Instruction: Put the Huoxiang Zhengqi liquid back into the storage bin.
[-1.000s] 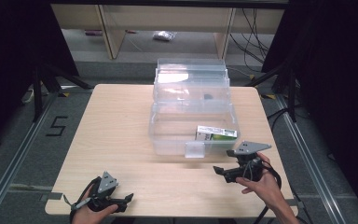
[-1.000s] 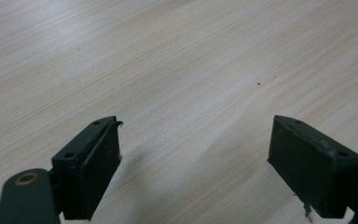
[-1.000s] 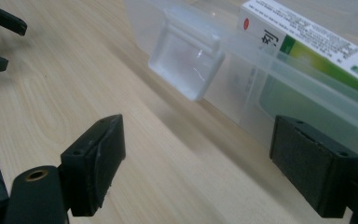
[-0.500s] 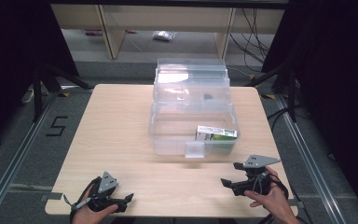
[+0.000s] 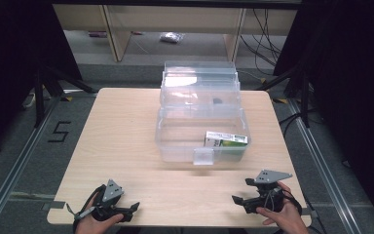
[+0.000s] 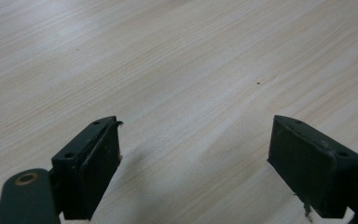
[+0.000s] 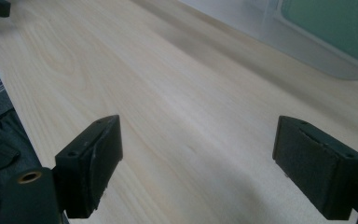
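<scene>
Green-and-white carton (image 5: 226, 140) is lying on its side in the front right corner of the clear plastic box (image 5: 175, 146), its long axis running left to right across the frame, just right of the box's front latch (image 5: 203, 156). It is sitting in the middle of the high view, slightly right of centre, up and a little left from the right gripper (image 5: 239, 201), which is resting at the lower right of the frame near the table (image 5: 121, 126) edge. That gripper is the nearer one by a clear margin; the left gripper (image 5: 132, 209) is sitting at the lower left, well apart from the box. In the right gripper view the carton's green face (image 7: 335, 23) is showing through the clear wall at the upper right, so the jaws are pointing left of it rather than at it. Both grippers are standing spread wide with nothing between the pads, only bare wood. Any reach would likely call for the right hand swinging toward the box and coming in over its front wall
</scene>
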A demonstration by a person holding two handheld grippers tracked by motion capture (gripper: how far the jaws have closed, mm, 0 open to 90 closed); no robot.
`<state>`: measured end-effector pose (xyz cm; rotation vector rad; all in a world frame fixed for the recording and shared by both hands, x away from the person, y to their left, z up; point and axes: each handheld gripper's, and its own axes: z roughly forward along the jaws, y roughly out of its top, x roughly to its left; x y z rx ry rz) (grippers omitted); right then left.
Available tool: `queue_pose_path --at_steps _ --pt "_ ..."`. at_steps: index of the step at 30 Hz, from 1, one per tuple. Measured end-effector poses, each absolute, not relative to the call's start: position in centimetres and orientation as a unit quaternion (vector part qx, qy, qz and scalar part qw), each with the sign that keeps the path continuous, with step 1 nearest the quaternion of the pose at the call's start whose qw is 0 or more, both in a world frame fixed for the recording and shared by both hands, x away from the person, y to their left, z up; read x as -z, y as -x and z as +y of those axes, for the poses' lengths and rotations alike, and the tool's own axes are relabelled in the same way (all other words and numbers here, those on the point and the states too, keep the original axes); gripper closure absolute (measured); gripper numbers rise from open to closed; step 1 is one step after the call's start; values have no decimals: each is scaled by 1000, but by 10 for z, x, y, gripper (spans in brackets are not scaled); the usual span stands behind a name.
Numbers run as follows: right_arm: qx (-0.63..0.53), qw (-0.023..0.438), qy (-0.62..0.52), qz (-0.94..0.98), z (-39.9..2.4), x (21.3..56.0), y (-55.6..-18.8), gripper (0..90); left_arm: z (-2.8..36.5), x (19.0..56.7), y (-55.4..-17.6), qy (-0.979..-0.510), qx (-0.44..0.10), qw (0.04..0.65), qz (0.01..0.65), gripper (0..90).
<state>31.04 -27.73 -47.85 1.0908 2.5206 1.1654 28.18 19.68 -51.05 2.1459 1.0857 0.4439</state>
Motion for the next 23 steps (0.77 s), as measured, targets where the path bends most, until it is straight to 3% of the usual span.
queue_pose_path --at_steps 23 --pt "-370 79 -372 847 -281 485 -304 168 196 510 -282 -827 -169 339 416 160"
